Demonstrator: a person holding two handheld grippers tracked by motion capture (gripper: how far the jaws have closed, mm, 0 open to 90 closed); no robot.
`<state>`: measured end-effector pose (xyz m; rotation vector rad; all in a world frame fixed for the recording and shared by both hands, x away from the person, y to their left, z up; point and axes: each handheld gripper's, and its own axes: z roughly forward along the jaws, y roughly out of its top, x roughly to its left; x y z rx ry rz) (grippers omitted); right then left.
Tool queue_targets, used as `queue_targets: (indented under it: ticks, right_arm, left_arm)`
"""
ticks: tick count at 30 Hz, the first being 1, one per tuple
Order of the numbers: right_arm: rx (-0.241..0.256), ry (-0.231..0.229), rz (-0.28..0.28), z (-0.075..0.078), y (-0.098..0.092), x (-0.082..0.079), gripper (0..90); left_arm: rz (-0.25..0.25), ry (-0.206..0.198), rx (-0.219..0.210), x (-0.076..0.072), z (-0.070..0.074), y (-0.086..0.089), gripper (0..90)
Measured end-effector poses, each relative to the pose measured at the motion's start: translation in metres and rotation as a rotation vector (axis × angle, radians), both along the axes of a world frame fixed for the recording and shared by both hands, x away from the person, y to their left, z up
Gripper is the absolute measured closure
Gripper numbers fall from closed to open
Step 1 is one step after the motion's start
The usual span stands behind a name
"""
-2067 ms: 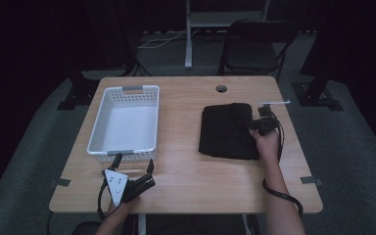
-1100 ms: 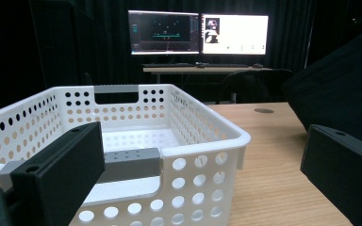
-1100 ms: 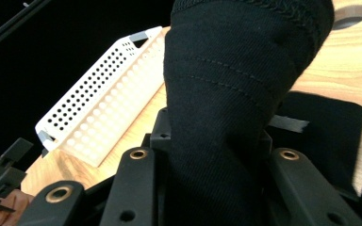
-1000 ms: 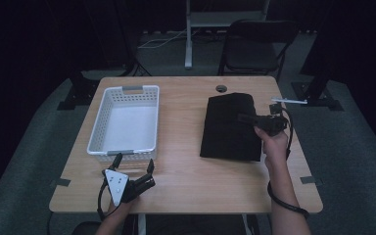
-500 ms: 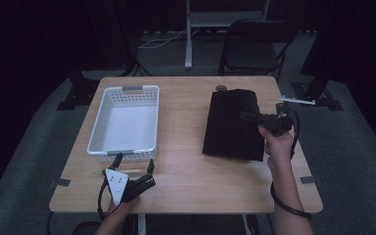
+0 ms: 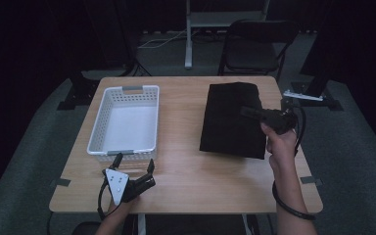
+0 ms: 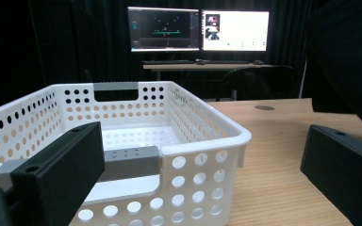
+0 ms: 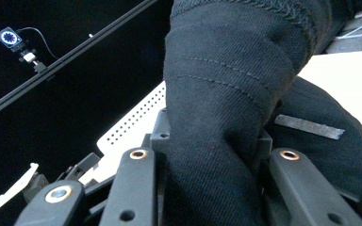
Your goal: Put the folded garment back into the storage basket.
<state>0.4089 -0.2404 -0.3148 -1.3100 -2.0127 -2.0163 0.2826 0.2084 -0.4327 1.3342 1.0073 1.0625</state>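
A: Start with the table (image 6: 186, 188). Where is your open room?

B: You have bare wood along the near edge and in the strip between the basket (image 6: 125, 120) and the cloth (image 6: 232, 120). The basket takes the left half, its far rim close to the table's far edge and its near rim just ahead of your left gripper (image 6: 133, 167).

A: And the cloth?

B: It lies on the right half, a dark folded rectangle. Its far edge comes close to the table's far edge, and its right edge is near the table's right side, so you have little margin there. Its near edge stops well short of the front edge.

A: Your right gripper (image 6: 248, 112)?

B: It is clamped on the cloth at the right edge; in the right gripper view a thick fold (image 8: 226, 117) rises between the jaws.

A: And your left?

B: Its jaws stand spread, holding nothing, low over the front left of the table, aimed at the basket's near wall (image 7: 202, 188).
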Motion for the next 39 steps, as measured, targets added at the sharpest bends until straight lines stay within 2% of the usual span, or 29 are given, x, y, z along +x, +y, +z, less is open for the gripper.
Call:
queue_targets:
  ticks: [10, 17, 26, 31, 39]
  right_arm:
    - [0.039, -0.048, -0.010, 0.022, -0.005, -0.009, 67.4]
    - [0.038, -0.056, -0.003, 0.024, -0.001, -0.009, 67.4]
    - [0.027, -0.053, 0.016, 0.024, 0.015, -0.003, 67.4]
    - [0.041, -0.059, 0.019, 0.024, 0.024, 0.001, 67.4]
    - [0.026, -0.068, 0.048, 0.027, 0.045, 0.007, 67.3]
  left_arm:
    - [0.000, -0.001, -0.002, 0.000, 0.000, 0.000, 1.5]
    - [0.000, -0.001, -0.002, 0.000, 0.000, 0.000, 1.5]
    - [0.000, -0.001, -0.002, 0.000, 0.000, 0.000, 1.5]
    - [0.000, -0.001, -0.002, 0.000, 0.000, 0.000, 1.5]
    - [0.000, -0.002, -0.002, 0.000, 0.000, 0.000, 1.5]
